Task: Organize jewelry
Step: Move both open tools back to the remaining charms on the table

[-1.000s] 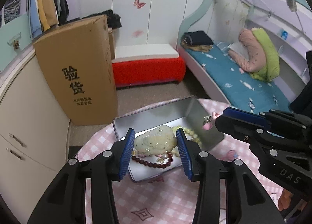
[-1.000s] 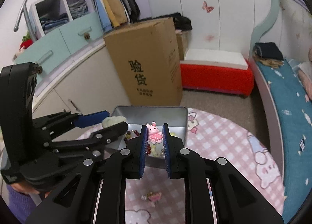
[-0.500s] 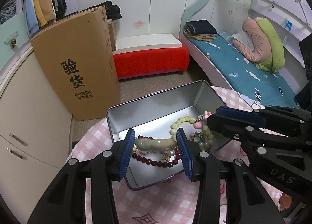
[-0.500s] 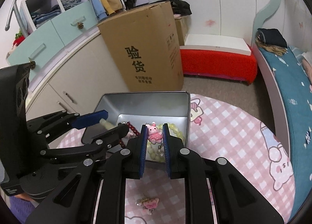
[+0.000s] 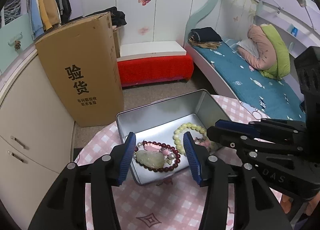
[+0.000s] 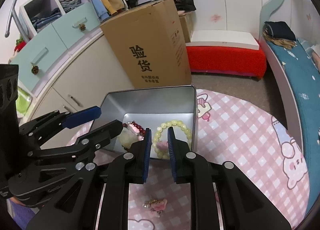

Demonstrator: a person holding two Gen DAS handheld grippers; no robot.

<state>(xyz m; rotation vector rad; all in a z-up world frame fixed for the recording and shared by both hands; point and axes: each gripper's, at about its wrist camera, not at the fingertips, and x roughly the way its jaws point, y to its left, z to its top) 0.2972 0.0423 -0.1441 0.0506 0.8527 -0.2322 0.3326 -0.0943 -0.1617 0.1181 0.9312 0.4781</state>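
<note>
An open silver tin (image 5: pixel 160 109) (image 6: pixel 150 99) stands on the pink checked tablecloth (image 6: pixel 240 130). In it lie a dark red bead bracelet (image 5: pixel 172 167), a yellow-green bead bracelet (image 5: pixel 180 130) (image 6: pixel 176 123) and a pale jade pendant (image 5: pixel 149 159). My left gripper (image 5: pixel 159 134) hangs over the pendant with its jaws opening and nothing pressed between them. My right gripper (image 6: pixel 159 130) is over the tin's near right corner, its jaws opening slightly. A blurred pink bunny charm (image 6: pixel 162 145) shows below its pads, inside the yellow-green bracelet.
Another pink charm (image 6: pixel 157 205) lies on the cloth under the right gripper. Behind the table stand a tall cardboard box (image 5: pixel 80 69), a cream cabinet (image 5: pixel 30 130), a red bench (image 5: pixel 154 67) and a bed (image 5: pixel 250 81).
The left gripper released the jade pendant, which now lies flat on the red bracelet. The right gripper sank over the tin and the bunny charm dropped from its pads.
</note>
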